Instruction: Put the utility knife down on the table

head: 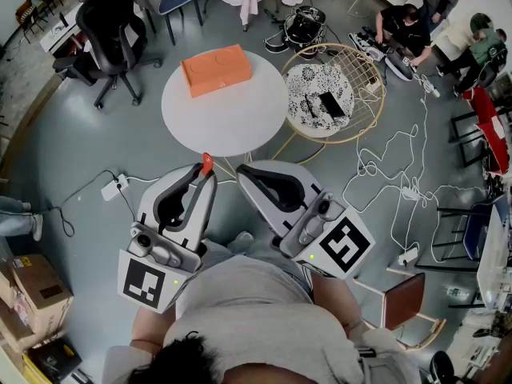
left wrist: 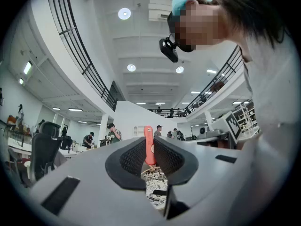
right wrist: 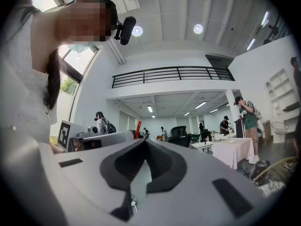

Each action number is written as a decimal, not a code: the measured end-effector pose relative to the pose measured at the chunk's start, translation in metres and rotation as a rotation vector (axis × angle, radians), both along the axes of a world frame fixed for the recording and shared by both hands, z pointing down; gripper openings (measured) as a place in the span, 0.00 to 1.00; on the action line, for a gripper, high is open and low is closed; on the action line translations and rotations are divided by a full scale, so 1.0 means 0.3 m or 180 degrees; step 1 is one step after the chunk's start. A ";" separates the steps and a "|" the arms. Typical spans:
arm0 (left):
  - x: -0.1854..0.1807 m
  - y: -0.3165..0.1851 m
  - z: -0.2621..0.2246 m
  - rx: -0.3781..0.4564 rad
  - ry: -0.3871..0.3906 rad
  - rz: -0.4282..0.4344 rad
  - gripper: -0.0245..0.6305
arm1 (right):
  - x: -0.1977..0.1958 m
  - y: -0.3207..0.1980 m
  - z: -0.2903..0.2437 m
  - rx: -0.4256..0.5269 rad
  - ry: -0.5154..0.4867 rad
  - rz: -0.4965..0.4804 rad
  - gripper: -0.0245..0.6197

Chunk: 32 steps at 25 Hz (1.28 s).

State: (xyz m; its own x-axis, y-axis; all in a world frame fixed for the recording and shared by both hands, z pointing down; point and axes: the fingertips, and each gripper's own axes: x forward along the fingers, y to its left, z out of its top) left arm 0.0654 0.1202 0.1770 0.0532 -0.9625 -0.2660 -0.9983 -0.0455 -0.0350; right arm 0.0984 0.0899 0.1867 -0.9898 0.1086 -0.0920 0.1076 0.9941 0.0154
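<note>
Grey floor surrounds the round white desk (head: 224, 118), which carries an orange box (head: 216, 69). Just short of the desk's near edge, our left tool (head: 205, 174) clamps the orange utility knife (left wrist: 149, 145); our right tool (right wrist: 143, 144), also near that edge, is closed on nothing.

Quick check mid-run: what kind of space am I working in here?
Probably a big open-plan lab or workshop hall: a railed mezzanine overhead, loose cables trailing across the floor, and an office chair nearby.
</note>
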 end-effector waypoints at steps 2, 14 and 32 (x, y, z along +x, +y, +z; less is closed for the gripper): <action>0.000 -0.002 -0.012 0.0037 0.0010 0.0000 0.12 | -0.004 -0.001 -0.002 0.0001 0.0016 -0.0008 0.05; -0.051 0.026 0.015 -0.0095 0.0031 -0.0055 0.12 | -0.050 0.023 0.010 -0.0057 0.0031 -0.0032 0.05; -0.126 -0.082 0.083 -0.0307 0.0065 -0.0162 0.12 | -0.081 -0.089 0.051 -0.0206 -0.0002 0.0112 0.05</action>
State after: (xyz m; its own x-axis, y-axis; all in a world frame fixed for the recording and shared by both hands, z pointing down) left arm 0.0277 0.0957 0.2020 -0.0008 -0.9850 -0.1726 -0.9999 0.0030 -0.0124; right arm 0.0742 0.0632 0.2021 -0.9929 0.0675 -0.0982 0.0726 0.9962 -0.0491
